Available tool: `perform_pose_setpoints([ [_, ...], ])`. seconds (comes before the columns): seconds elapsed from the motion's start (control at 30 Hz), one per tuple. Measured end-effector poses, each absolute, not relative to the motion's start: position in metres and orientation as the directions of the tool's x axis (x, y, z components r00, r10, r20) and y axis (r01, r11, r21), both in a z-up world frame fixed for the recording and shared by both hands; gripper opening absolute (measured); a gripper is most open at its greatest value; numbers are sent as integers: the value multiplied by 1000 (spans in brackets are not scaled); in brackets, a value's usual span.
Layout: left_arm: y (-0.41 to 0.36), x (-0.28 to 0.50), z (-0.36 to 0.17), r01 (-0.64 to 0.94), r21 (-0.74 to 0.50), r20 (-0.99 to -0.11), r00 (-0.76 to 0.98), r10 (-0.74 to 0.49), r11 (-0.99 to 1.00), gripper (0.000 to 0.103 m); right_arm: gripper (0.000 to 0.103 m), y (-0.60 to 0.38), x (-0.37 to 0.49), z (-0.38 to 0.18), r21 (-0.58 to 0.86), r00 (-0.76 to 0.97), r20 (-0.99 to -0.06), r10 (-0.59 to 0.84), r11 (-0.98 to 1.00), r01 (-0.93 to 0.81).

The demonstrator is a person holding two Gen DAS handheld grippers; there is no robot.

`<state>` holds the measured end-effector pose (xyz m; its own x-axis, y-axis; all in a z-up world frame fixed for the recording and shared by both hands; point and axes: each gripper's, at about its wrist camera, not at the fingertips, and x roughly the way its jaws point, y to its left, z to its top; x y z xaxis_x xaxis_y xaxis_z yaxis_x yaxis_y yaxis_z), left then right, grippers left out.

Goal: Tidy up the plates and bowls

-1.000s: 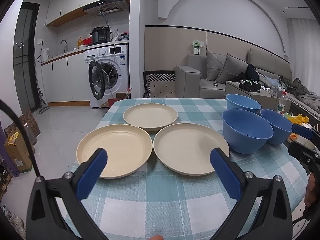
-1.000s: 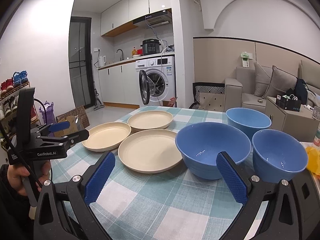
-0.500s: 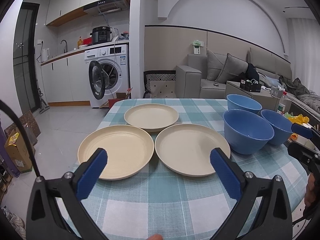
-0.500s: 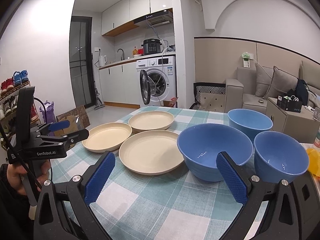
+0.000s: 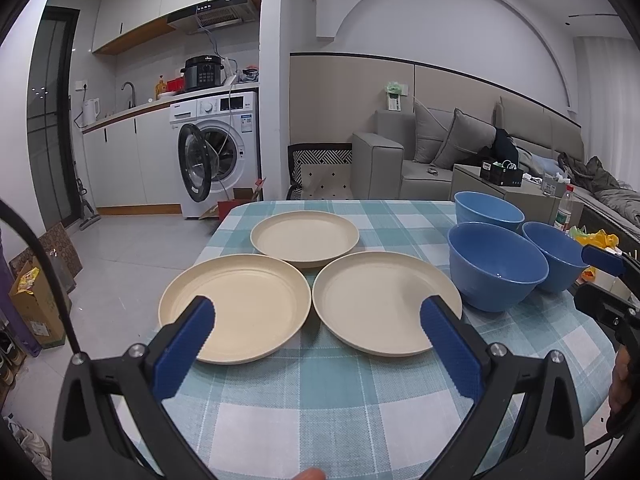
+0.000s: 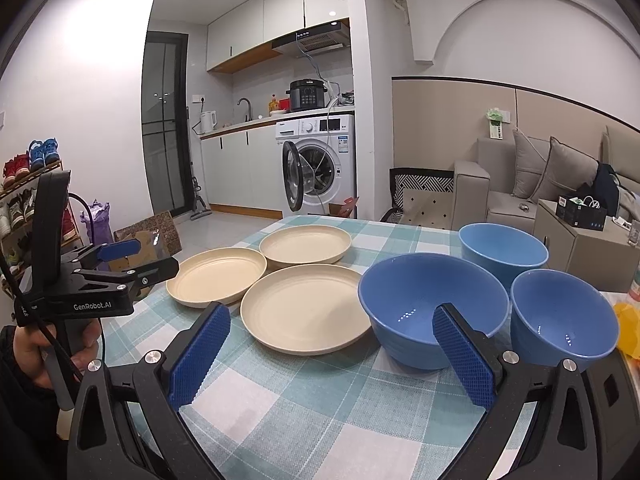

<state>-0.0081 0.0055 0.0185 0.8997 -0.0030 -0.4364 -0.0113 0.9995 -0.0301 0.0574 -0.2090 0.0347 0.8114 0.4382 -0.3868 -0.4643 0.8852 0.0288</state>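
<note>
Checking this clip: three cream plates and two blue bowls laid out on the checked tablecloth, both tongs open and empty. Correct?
Not quite: there are three blue bowls, not two, as the right wrist view shows. The rest holds: three cream plates lie on the checked tablecloth, and the left tongs and right tongs are both open and empty.

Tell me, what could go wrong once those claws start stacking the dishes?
1. The three cream plates sit rim to rim; lifting one might nudge its neighbours.
2. The left plate lies near the table edge and could be pushed off.
3. The blue bowls are crowded together, so the open right claw may bump one while grabbing another.
</note>
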Motion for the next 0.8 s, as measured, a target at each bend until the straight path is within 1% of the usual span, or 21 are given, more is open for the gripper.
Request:
perform_pose_setpoints([
  [0.43,13,-7,25,-9,-36,-431,902,-8,999,103,103,-204,60,44,12,814,-379,440,882,-471],
  [0.8,25,2,39,-25,-17,-412,911,16,1000,103,103,-185,76,49,-39,800,-418,430,872,-489],
])
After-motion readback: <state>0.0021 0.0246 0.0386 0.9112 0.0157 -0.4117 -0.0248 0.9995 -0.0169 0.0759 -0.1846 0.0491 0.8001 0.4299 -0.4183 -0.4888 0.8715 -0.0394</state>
